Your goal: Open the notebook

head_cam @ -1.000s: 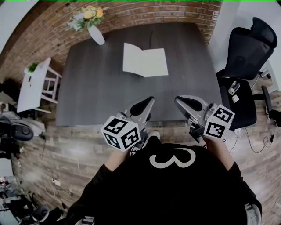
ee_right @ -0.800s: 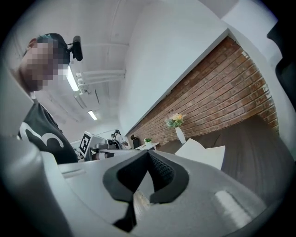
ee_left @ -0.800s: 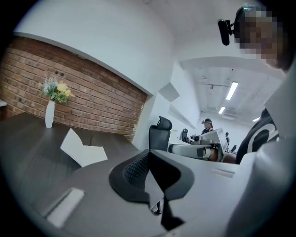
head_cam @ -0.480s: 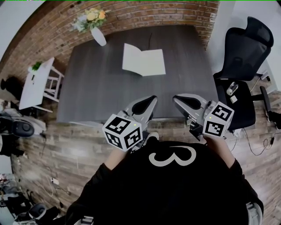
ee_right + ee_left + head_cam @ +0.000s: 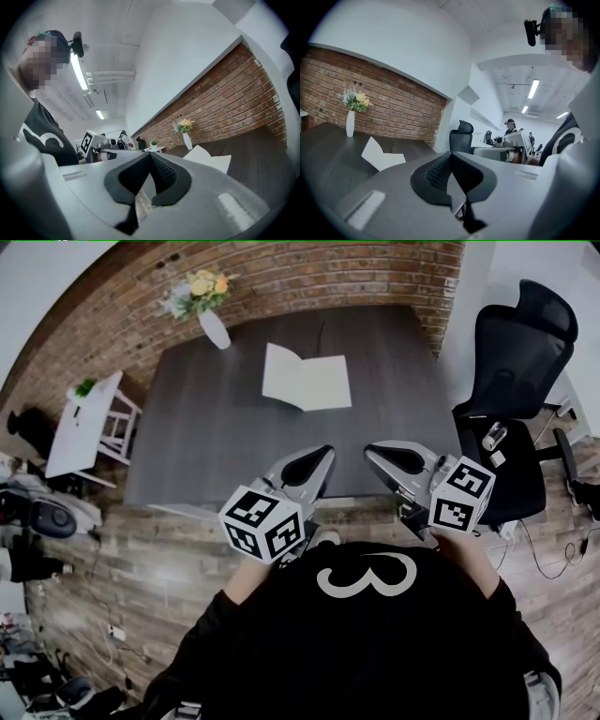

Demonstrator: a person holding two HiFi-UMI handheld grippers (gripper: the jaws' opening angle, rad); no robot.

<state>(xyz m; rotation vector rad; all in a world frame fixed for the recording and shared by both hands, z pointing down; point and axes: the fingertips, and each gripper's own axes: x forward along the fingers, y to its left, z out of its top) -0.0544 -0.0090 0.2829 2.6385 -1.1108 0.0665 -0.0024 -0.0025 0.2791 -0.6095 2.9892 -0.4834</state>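
Already open, notebook [image 5: 306, 382] lies at 12 o'clock on counter [image 5: 234, 446].
Left claw [image 5: 327, 453] and right claw [image 5: 368, 450] closed, empty; best held clear at 6 o'clock, pages undisturbed.

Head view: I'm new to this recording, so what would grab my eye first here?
The white notebook lies open toward the far side of the dark table, with a vase of flowers at its far left corner. Nearer, the left gripper and right gripper hang side by side over the table's near edge, both shut and empty.
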